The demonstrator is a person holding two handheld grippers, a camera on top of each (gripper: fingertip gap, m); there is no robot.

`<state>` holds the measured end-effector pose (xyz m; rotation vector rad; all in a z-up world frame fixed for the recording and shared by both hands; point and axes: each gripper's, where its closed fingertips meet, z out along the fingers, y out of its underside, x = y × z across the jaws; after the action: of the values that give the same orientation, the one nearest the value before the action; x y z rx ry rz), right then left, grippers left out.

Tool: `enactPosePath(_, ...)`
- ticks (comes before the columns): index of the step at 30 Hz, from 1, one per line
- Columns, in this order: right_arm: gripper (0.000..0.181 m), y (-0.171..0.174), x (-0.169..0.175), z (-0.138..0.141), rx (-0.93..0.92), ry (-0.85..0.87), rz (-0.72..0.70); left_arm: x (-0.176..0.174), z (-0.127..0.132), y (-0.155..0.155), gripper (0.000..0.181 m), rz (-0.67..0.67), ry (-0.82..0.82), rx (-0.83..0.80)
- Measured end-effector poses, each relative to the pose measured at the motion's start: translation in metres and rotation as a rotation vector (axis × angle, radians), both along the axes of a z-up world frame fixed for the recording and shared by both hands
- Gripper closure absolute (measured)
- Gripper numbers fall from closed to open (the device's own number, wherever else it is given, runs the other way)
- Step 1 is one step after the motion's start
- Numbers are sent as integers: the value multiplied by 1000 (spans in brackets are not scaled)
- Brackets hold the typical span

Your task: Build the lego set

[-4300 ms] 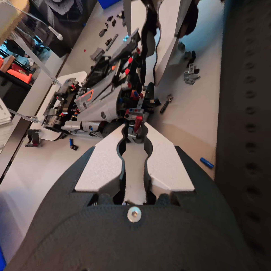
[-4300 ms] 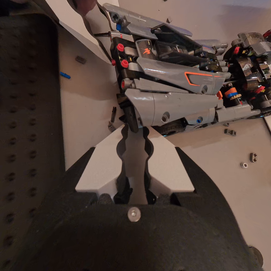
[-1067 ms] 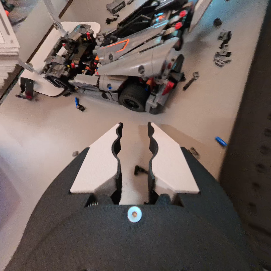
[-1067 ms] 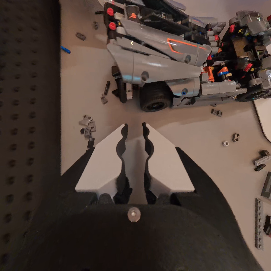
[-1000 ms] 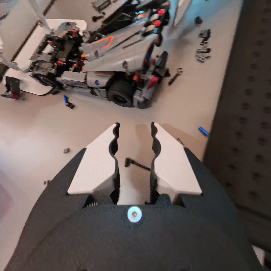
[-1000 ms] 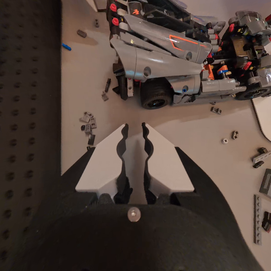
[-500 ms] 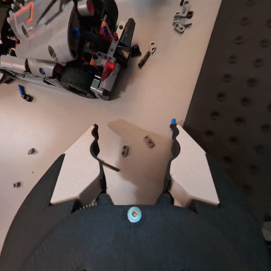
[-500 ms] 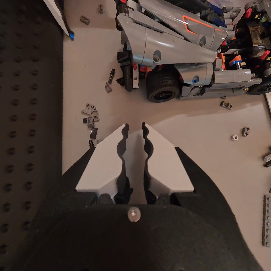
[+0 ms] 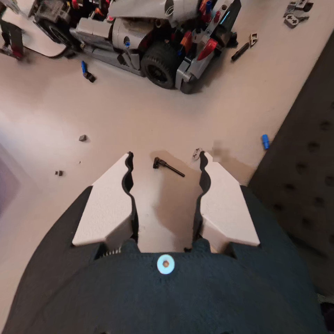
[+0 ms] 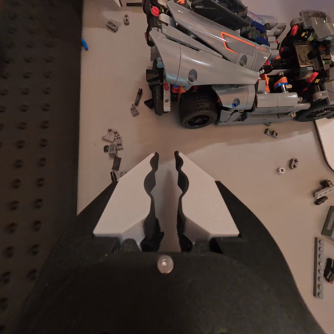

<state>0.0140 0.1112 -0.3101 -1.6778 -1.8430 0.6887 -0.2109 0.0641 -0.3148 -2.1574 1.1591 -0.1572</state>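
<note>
A grey lego car (image 9: 148,43) with black wheels and orange trim stands on the pale table; it also shows in the right wrist view (image 10: 226,75). My left gripper (image 9: 165,153) is open wide and empty, its fingers either side of a black axle piece (image 9: 168,167) lying on the table just beyond the tips. A small grey piece (image 9: 196,153) lies by the right fingertip. My right gripper (image 10: 166,153) is open with a narrow gap and empty, hovering in front of the car's front wheel (image 10: 197,110).
A dark studded mat (image 9: 307,162) borders the table; it also shows in the right wrist view (image 10: 36,126). Loose pieces: a blue pin (image 9: 265,141), a cluster of grey bits (image 10: 113,142), a long grey plate (image 10: 319,267), a white board (image 10: 325,144). The tips of one gripper are about 25 cm away from the tips of the other.
My left gripper has swung left from the mat edge; the black axle piece now lies between its tips. My right gripper has drawn slightly nearer the car. Both jaw gaps are unchanged from half a second ago.
</note>
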Motion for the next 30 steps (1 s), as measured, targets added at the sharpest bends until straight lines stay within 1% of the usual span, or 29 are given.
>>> enactPosePath(3, 165, 2, 0, 2, 2, 7, -11, -14, -10, 7, 113, 51, 32, -13)
enactPosePath(5, 165, 3, -2, 4, -2, 22, -21, -9, -8, 9, 114, 42, 2, -6)
enactPosePath(8, 163, 7, -11, 15, 2, 77, -59, 11, 12, 17, 118, -4, 0, 91)
enactPosePath(10, 162, 5, -24, 33, 21, 160, -59, 31, 29, 22, 119, -54, -10, 158)
enactPosePath(12, 146, 9, -35, 43, 78, 197, -85, 49, 42, 31, 119, -94, 1, 221)
enactPosePath(14, 138, 17, -42, 45, 171, 186, -102, 64, 49, 40, 121, -131, 31, 274)
enactPosePath(16, 140, 22, -44, 40, 237, 145, -100, 73, 49, 48, 129, -166, 97, 317)
enactPosePath(17, 143, 23, -45, 40, 262, 139, -94, 74, 51, 54, 134, -162, 131, 352)
enactPosePath(19, 145, 25, -48, 42, 291, 153, -93, 80, 54, 58, 146, -187, 137, 387)
enactPosePath(20, 148, 27, -49, 45, 299, 162, -95, 83, 56, 59, 148, -194, 127, 395)
enactPosePath(21, 150, 28, -49, 48, 305, 176, -99, 84, 58, 60, 149, -195, 120, 404)
enactPosePath(24, 151, 31, -52, 56, 287, 209, -103, 85, 61, 61, 155, -195, 101, 408)
enactPosePath(27, 153, 32, -54, 62, 267, 234, -105, 83, 70, 64, 158, -175, 68, 420)
enactPosePath(30, 154, 34, -55, 66, 258, 246, -107, 86, 72, 65, 161, -186, 60, 408)
